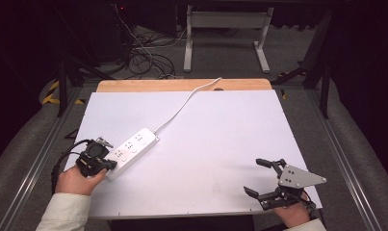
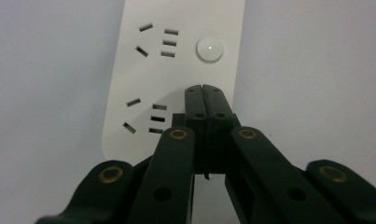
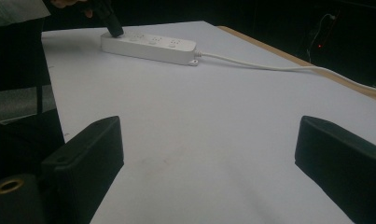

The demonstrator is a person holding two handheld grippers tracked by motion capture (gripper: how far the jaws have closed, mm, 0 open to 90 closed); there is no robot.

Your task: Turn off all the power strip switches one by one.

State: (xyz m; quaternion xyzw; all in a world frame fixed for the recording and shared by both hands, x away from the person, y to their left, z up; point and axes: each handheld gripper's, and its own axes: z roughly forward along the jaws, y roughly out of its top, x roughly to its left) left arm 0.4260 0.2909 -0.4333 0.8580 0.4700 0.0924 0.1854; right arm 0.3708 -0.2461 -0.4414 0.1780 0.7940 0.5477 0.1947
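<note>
A white power strip (image 1: pixel 132 150) lies at an angle on the left of the white table top (image 1: pixel 206 159), its white cord (image 1: pixel 187 101) running to the far edge. My left gripper (image 1: pixel 110 164) is shut, its tips resting on the near end of the strip. In the left gripper view the joined jaws of the left gripper (image 2: pixel 204 88) press down just below a round white button (image 2: pixel 209 48), beside the socket slots of the power strip (image 2: pixel 143 93). My right gripper (image 1: pixel 257 177) stands open near the front right, with nothing between its jaws. In the right gripper view the power strip (image 3: pixel 150 45) lies far off.
A wooden strip (image 1: pixel 182 85) edges the table's far side. Beyond it stand a white metal frame (image 1: pixel 225 33) and tangled cables (image 1: pixel 143 57) on the floor. Metal rails (image 1: pixel 32 163) run along both sides of the table.
</note>
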